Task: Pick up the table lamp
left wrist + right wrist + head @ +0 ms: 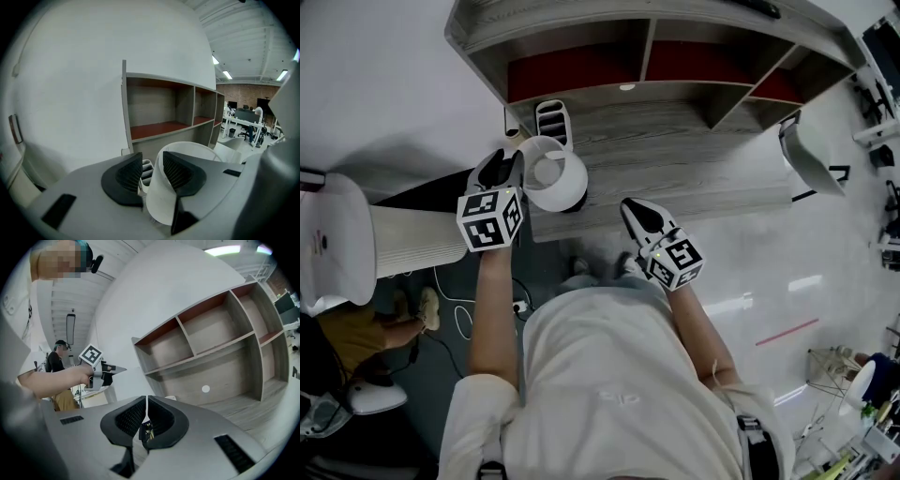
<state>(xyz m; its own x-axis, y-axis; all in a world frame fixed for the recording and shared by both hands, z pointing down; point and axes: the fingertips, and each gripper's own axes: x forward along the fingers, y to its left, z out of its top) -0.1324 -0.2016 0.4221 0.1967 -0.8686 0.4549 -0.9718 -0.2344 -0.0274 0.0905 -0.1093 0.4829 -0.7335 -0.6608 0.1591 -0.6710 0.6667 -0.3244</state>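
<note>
Left gripper (152,160) spread (beside lamp (161,202)), right gripper (146,404) closed

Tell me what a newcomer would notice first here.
A white table lamp stands at the front left corner of the grey desk, its shade's edge between the open jaws of the left gripper. The right gripper hangs shut before the desk's front edge, and red-lined shelves run along the desk's back.

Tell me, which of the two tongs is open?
The left tongs, by the white lampshade: their jaws stand apart, whereas the right tongs, held away from it, are shut.
</note>
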